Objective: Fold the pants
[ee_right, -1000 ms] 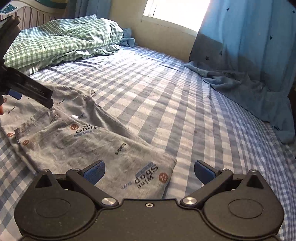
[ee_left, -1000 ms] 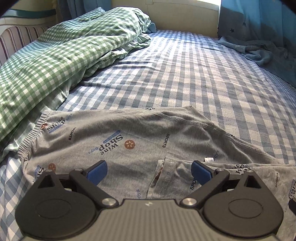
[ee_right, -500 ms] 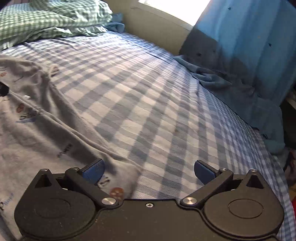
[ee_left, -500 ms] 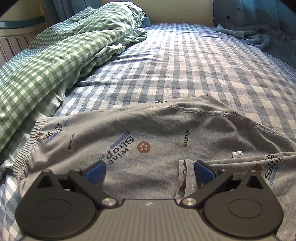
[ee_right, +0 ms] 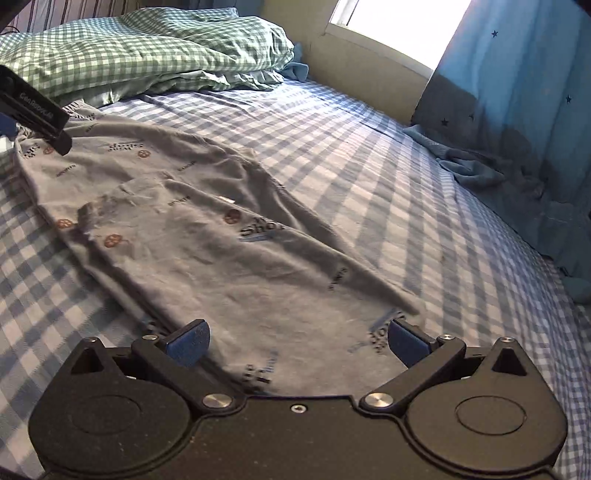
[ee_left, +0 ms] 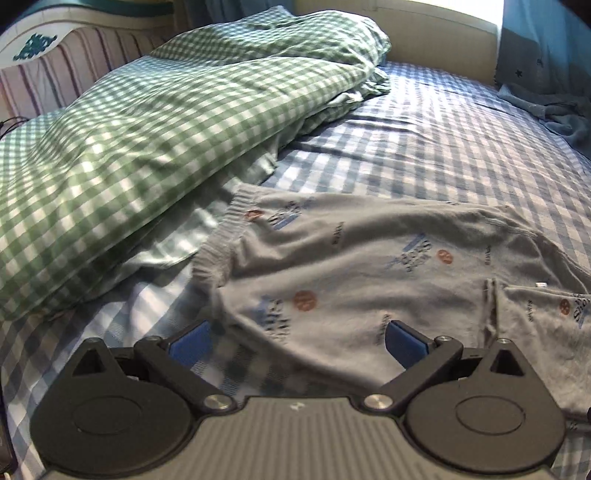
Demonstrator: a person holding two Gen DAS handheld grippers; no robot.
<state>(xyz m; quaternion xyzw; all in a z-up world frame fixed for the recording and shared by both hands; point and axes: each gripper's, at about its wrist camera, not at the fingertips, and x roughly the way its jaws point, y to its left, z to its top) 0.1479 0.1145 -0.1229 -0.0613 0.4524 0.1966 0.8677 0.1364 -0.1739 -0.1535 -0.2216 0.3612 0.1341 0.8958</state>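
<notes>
Grey printed pants [ee_left: 369, 273] lie flat on the blue checked bed sheet [ee_left: 443, 147], folded lengthwise, ribbed waistband [ee_left: 225, 236] toward the green duvet. My left gripper [ee_left: 297, 341] is open and empty, low over the near edge of the pants by the waistband end. In the right wrist view the pants [ee_right: 229, 236] stretch away to the left. My right gripper [ee_right: 297, 339] is open and empty over the leg end. The left gripper's finger [ee_right: 35, 109] shows at the far left there.
A green checked duvet [ee_left: 155, 110] is heaped along the left by the striped headboard [ee_left: 55, 70]. A blue star curtain [ee_right: 517, 110] hangs at the right, its hem bunched on the bed [ee_right: 472, 166]. A window [ee_right: 391, 29] is behind.
My left gripper has swung left toward the waistband end. My right gripper has swung back left and now sits over the leg end. The pants lie as before.
</notes>
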